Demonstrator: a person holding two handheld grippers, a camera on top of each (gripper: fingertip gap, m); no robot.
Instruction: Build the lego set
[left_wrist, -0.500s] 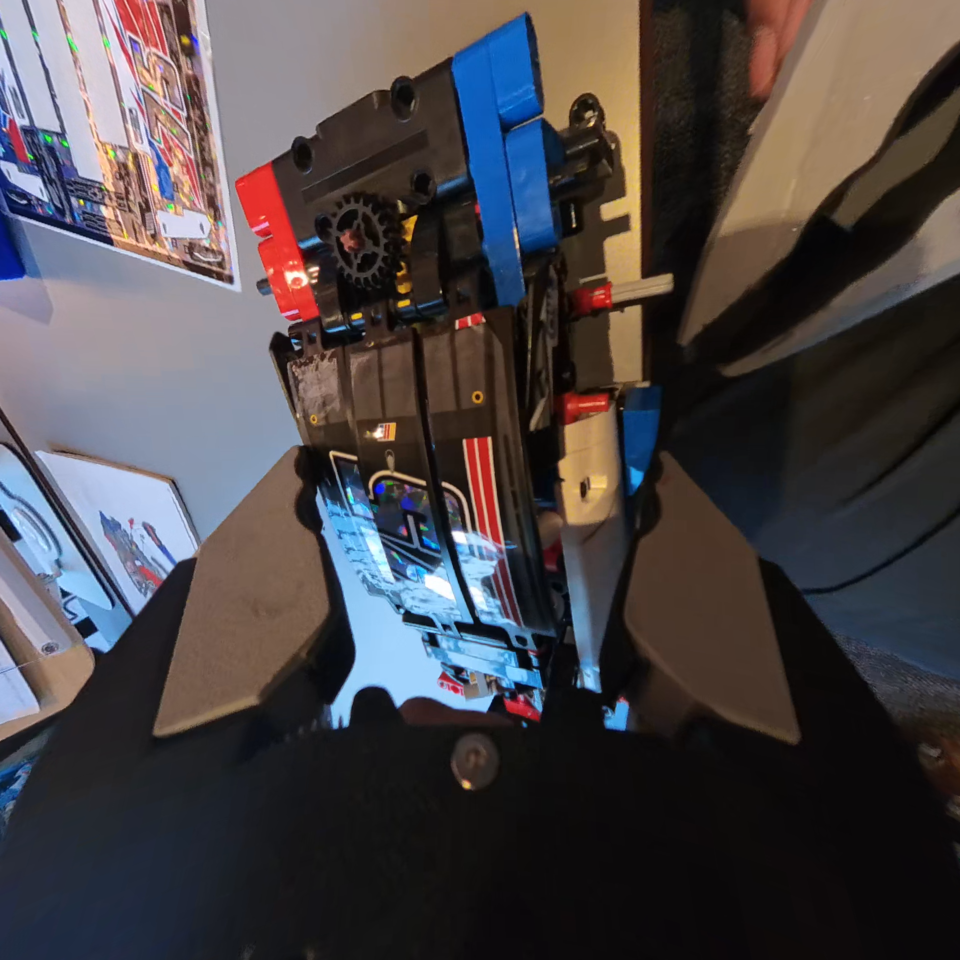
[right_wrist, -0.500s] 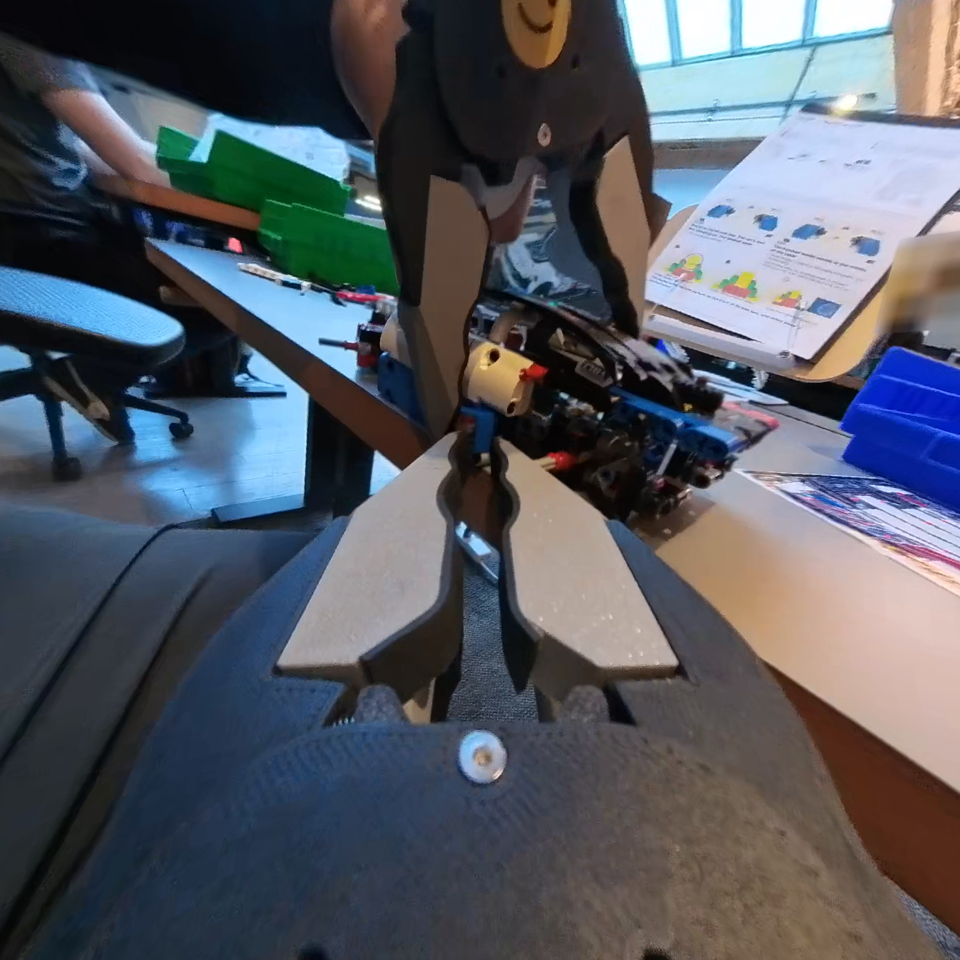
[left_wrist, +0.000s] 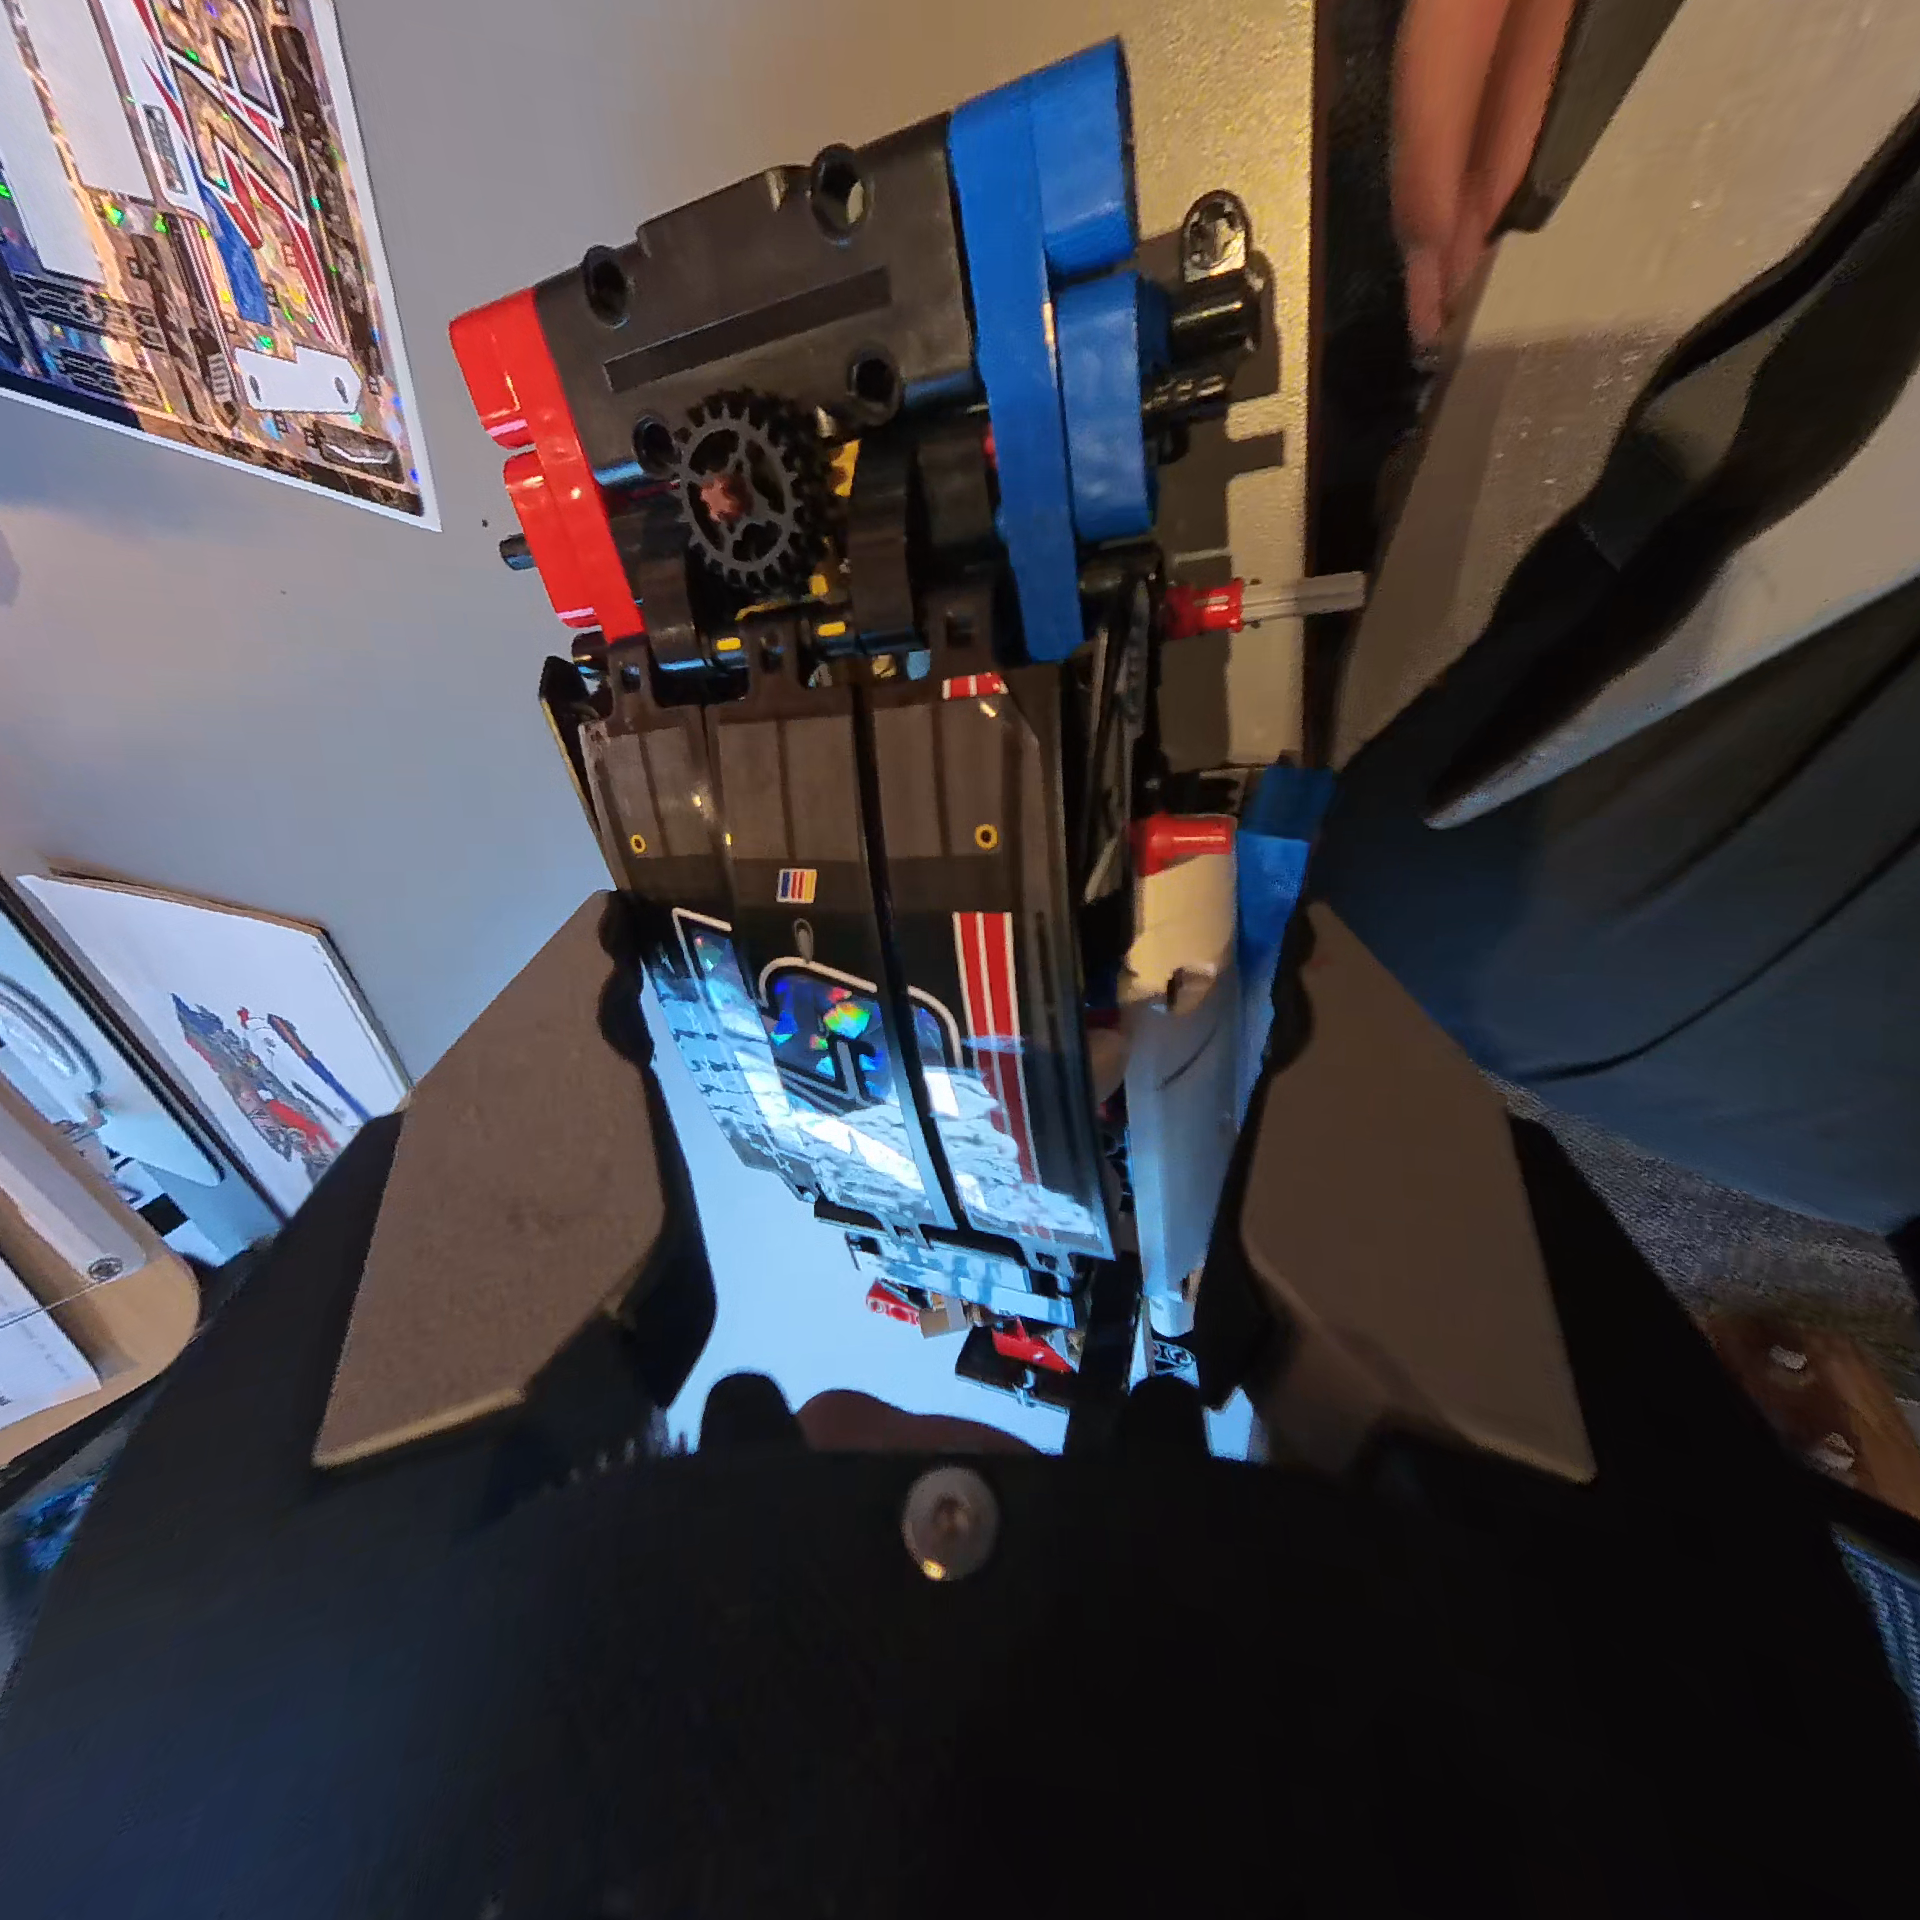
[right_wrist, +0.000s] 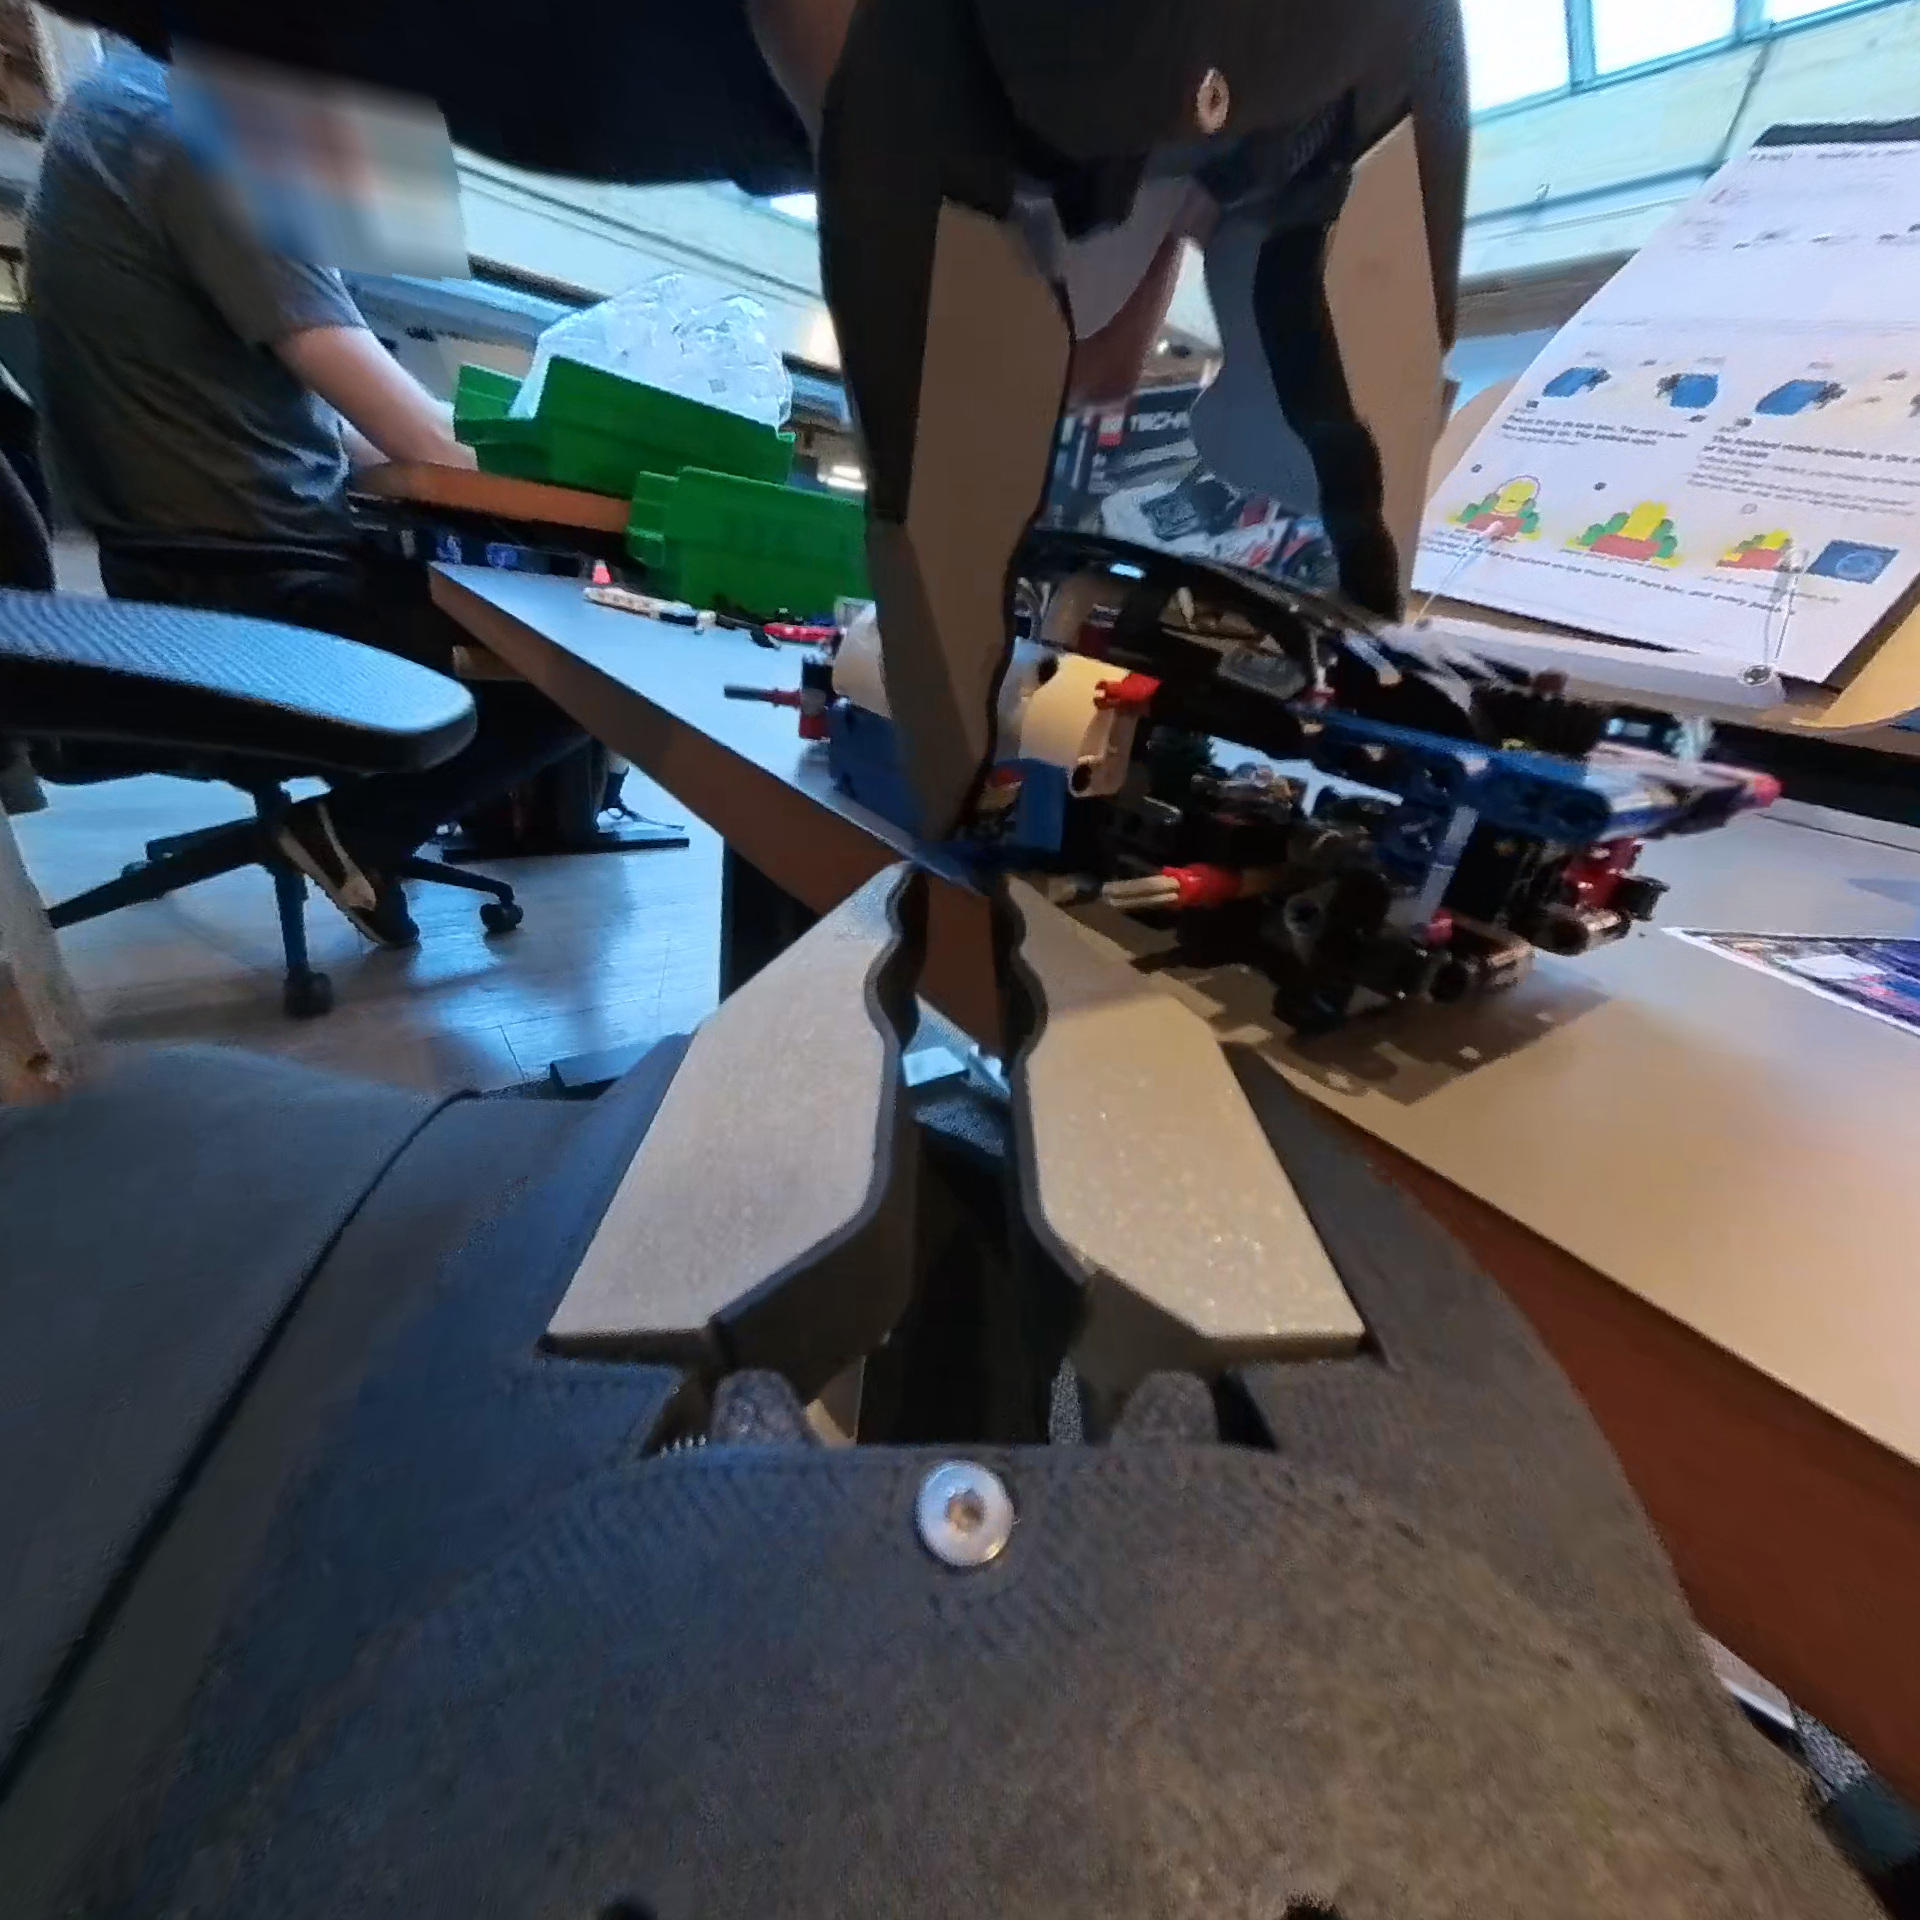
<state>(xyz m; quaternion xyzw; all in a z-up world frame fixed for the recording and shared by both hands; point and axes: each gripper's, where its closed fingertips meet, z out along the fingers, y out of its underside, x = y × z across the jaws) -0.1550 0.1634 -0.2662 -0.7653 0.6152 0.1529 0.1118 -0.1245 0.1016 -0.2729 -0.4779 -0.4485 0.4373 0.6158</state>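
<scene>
Judging by its panelled black body, gear (left_wrist: 746, 504) and blue beams, the lego car (left_wrist: 862, 790) on the tabletop (right_wrist: 1621, 1049) looks largely built. Left tongs (left_wrist: 951, 1023) straddle its body, clamped; right tongs (right_wrist: 956, 914) hover nearly together, apparently empty, beside the tabletop's edge.

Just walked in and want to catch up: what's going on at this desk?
A person is building a black, blue and red lego car with two handheld grippers. The left gripper comes down over it, its fingers either side of the body as the car lies on the grey table. The right gripper waits off the table's edge, nearly closed and holding nothing visible. An open instruction booklet stands behind.
</scene>
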